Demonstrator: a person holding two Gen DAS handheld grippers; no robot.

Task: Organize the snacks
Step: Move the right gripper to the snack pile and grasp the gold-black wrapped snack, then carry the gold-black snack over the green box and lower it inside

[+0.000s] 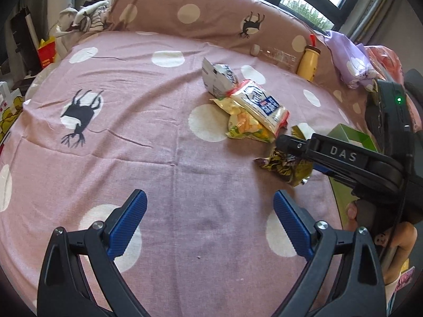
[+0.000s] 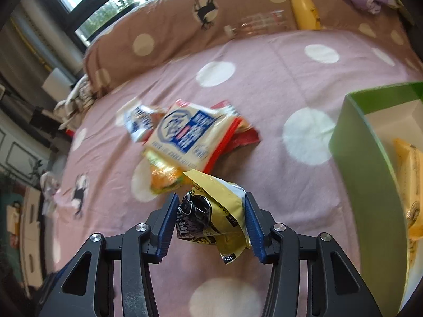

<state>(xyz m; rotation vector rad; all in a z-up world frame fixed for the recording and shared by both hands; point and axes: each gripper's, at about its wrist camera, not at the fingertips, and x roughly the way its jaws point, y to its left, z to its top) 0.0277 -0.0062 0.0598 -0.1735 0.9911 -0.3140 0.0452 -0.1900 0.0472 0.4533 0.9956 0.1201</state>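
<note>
My right gripper (image 2: pixel 211 206) is shut on a crumpled yellow and black snack bag (image 2: pixel 214 216), held just above the pink dotted bedsheet (image 2: pixel 277 84). The same bag (image 1: pixel 285 166) hangs under the right gripper's finger (image 1: pixel 293 145) in the left wrist view. A pile of snack bags lies beyond it: a white and blue bag (image 2: pixel 185 134) on top of a yellow-green one (image 2: pixel 164 179), a red one (image 2: pixel 243 137) and a white one (image 1: pixel 218 79). My left gripper (image 1: pixel 208 206) is open and empty over the sheet. A green box (image 2: pixel 370 163) stands at the right with a yellow pack (image 2: pixel 409 163) inside.
A yellow bottle (image 2: pixel 304 8) and a clear bottle (image 2: pixel 259 23) lie against the brown dotted pillow (image 2: pixel 171 26) at the back. Purple cloth (image 1: pixel 349 58) lies at the far right. Clothes (image 1: pixel 84 18) are heaped at the bed's far left corner.
</note>
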